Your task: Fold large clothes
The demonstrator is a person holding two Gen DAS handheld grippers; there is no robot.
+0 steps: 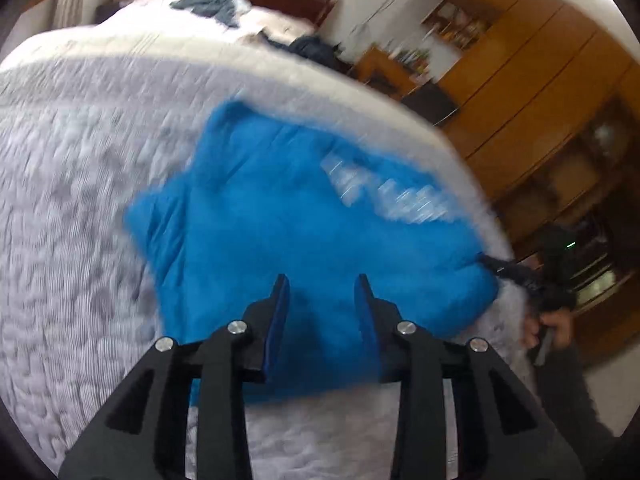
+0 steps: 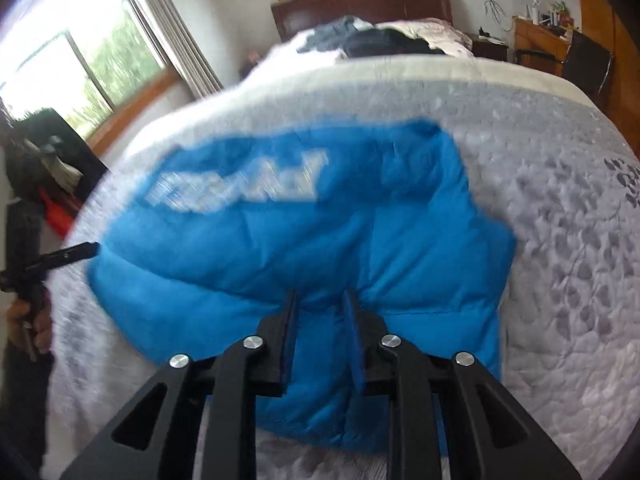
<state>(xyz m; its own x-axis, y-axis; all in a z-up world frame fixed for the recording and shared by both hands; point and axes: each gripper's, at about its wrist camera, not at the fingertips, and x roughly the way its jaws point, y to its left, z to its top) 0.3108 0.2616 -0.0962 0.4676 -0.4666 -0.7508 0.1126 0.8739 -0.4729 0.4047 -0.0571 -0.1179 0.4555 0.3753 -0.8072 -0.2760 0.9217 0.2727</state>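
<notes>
The blue padded jacket (image 2: 280, 248) lies on the bed (image 2: 560, 240) already gathered into a rough bundle, edges uneven, so squaring remains; both the left tool (image 1: 322, 292) and right tool (image 2: 320, 304) hover spread and empty.

Daylight floods in from the window (image 2: 80, 68) at far left, glaring white; both pictures are motion-blurred, edges bent and dark.

The white lettering (image 2: 236, 184) on the jacket (image 2: 320, 248) is smeared by motion blur and unreadable in both views. The bed (image 1: 72, 208) runs off each frame's edges (its quilting streaked too). Shelf contents (image 1: 456, 24) are too small to identify.
</notes>
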